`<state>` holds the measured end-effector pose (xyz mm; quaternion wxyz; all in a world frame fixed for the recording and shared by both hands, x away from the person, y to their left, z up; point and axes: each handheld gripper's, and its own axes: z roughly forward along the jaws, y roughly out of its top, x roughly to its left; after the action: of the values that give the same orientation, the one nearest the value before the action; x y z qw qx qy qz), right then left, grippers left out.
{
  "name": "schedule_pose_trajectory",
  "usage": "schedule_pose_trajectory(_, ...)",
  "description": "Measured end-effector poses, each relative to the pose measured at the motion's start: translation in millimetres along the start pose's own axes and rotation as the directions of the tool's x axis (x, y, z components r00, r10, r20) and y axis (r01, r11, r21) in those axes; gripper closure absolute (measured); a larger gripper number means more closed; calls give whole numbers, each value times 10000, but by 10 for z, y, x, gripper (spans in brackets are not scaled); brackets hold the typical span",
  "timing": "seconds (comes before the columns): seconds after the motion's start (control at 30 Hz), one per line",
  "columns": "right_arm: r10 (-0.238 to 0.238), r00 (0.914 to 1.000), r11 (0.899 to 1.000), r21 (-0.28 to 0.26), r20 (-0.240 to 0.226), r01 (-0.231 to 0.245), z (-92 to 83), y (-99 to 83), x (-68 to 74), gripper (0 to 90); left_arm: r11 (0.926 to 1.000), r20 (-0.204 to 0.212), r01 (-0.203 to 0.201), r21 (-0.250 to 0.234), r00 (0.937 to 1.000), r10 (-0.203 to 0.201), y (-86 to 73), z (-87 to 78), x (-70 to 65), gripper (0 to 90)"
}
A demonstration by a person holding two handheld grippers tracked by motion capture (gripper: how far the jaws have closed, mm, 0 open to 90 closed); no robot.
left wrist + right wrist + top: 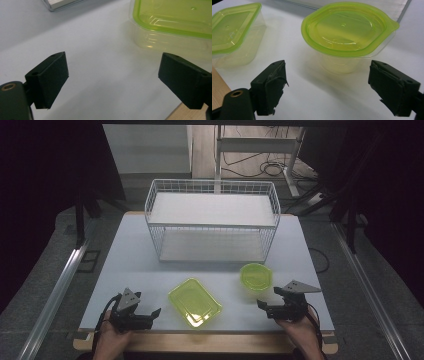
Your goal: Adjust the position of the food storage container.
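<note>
A clear rectangular container with a lime-green lid [195, 302] lies near the table's front edge, between my two grippers. A round clear tub with a green lid [255, 276] stands to its right. My left gripper [152, 316] rests at the front left, open, jaws pointing toward the rectangular container. In the left gripper view the jaws [113, 72] stand wide apart over bare table, with the rectangular container [172, 17] ahead at the upper right. My right gripper [268, 298] is open just in front of the round tub. Its jaws [327, 80] frame the tub [347, 30] without touching; the rectangular container [232, 27] sits at left.
A white wire two-level rack [212, 184] stands at the back middle of the white table [130, 265]. The table's wooden front edge [200, 342] runs just beyond my hands. Metal rails line the floor on both sides, and cables lie behind the table.
</note>
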<state>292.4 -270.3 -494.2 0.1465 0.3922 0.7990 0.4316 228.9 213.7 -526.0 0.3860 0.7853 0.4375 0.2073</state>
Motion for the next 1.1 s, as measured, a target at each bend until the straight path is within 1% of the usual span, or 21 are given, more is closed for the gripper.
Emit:
schedule_pose_trajectory(0.07, 8, 10000, 10000, -25, -2, -8, -3, 3, -6, 163, 10000, 15, -6, -11, 10000, 6, -7, 5, 4, 92)
schedule_pose_trajectory(0.13, -23, 9999, 10000, -50, 102, 23, -14, 9, -5, 172, 10000, 54, -18, -5, 10000, 18, -10, 14, 7, 92)
schedule_pose_trajectory(0.2, -44, 9999, 10000, -70, 107, 44, -26, 15, -6, 196, 10000, 105, 16, -31, 9999, -15, -12, 19, 8, 88)
schedule_pose_trajectory(0.23, -39, 9999, 10000, -66, 146, 40, -30, 18, -6, 198, 9999, 323, 124, -27, 9994, -123, -16, 27, 18, 85)
schedule_pose_trajectory(0.27, -24, 9998, 10000, -41, 200, 24, -33, 21, -5, 203, 9999, 348, 134, -7, 9993, -134, -18, 32, 20, 83)
schedule_pose_trajectory(0.37, -30, 9998, 10000, 3, 177, 30, -34, 29, -9, 225, 9999, 234, 3, 142, 9997, -6, -22, 46, 13, 77)
schedule_pose_trajectory(0.47, 20, 9998, 10000, 23, 191, -20, -44, 36, -6, 236, 9996, 300, -110, 265, 9995, 102, -22, 59, 6, 74)
schedule_pose_trajectory(0.53, 50, 9997, 10000, 42, 228, -51, -52, 40, -4, 243, 9991, 263, -215, 374, 9994, 206, -25, 71, -2, 73)
schedule_pose_trajectory(0.63, 24, 9997, 9998, 207, 241, -29, -58, 48, -9, 277, 9985, 276, -309, 461, 9992, 297, -27, 79, -7, 73)
schedule_pose_trajectory(0.73, 58, 9999, 9994, 346, 116, -62, -74, 70, -12, 342, 9989, 268, -262, 378, 9993, 252, -26, 72, -4, 73)
schedule_pose_trajectory(0.83, -151, 9999, 9991, 389, -50, 153, -98, 131, 14, 442, 9992, 272, -205, 346, 9994, 196, -30, 68, 6, 73)
schedule_pose_trajectory(0.93, -541, 9984, 9967, 590, -184, 551, -102, 202, 82, 580, 9991, 260, -203, 364, 9995, 193, -32, 74, 8, 73)
schedule_pose_trajectory(0.97, -541, 9984, 9967, 590, -184, 551, -102, 202, 82, 580, 9991, 260, -203, 364, 9995, 193, -32, 74, 8, 73)
schedule_pose_trajectory(1.0, -890, 9959, 9928, 783, -187, 902, -77, 253, 138, 688, 9988, 241, -252, 413, 9994, 242, -30, 82, 3, 73)
schedule_pose_trajectory(1.1, -1270, 9911, 9875, 887, -407, 1302, -26, 337, 213, 807, 9984, 219, -302, 470, 9993, 292, -31, 94, -5, 73)
